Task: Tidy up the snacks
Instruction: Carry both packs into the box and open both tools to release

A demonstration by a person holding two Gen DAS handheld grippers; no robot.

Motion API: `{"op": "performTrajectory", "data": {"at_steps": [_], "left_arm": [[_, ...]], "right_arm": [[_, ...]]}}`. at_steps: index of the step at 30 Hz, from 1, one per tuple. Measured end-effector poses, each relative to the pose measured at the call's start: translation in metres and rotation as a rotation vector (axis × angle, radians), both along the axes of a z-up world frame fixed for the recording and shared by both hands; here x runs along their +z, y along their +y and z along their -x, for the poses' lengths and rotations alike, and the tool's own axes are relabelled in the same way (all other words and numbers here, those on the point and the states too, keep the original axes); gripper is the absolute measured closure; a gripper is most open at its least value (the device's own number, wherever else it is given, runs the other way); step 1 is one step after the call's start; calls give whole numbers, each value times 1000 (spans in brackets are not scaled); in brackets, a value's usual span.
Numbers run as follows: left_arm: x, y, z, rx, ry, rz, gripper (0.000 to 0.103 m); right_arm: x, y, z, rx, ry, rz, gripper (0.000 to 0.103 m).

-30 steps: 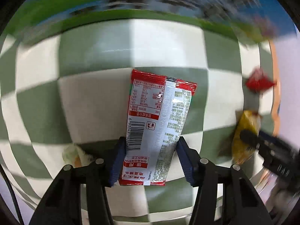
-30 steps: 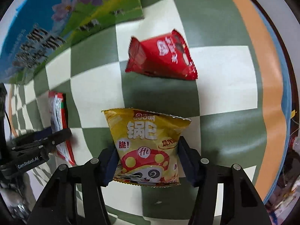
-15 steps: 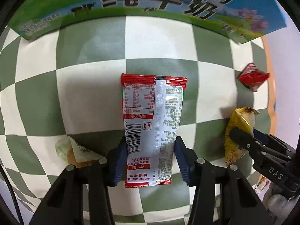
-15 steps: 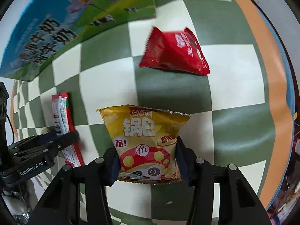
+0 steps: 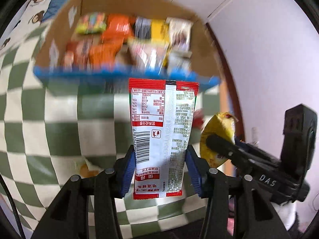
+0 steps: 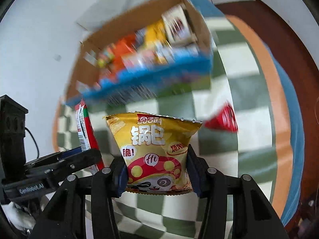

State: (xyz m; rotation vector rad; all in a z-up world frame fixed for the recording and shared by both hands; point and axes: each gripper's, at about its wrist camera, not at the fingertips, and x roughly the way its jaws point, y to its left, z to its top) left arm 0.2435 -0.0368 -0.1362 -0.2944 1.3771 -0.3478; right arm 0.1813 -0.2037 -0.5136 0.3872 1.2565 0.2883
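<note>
Red-and-white packet [image 5: 162,135] | left tongs [image 5: 159,171] gripping it | yellow chip bag [image 6: 157,151] pinched in right tongs [image 6: 157,175] | both short of snack box [image 5: 139,6] | thin edge-grips may slip

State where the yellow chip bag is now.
In the right wrist view, the yellow chip bag sits clamped in the right gripper, above the checked cloth, before the cardboard box.

Left tongs [image 5: 158,171] and right tongs [image 6: 157,174] point steeply downward, each clamped on a packet.
</note>
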Motion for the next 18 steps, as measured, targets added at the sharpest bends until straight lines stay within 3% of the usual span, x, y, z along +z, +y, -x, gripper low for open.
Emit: {"op": "performTrajectory", "data": {"at_steps": [2, 6, 11, 18], "left_arm": [[23, 5, -21, 6, -24, 19, 57], [43, 23, -77, 15, -69, -34, 57], [19, 34, -147, 31, -31, -120, 57], [-43, 44, -215, 35, 95, -174, 57]], "right_arm": [[28, -4, -18, 5, -41, -13, 50], [49, 22, -67, 11, -109, 19, 50], [46, 30, -144, 29, -104, 118, 50], [7, 42, -220, 50, -30, 226, 50]]}}
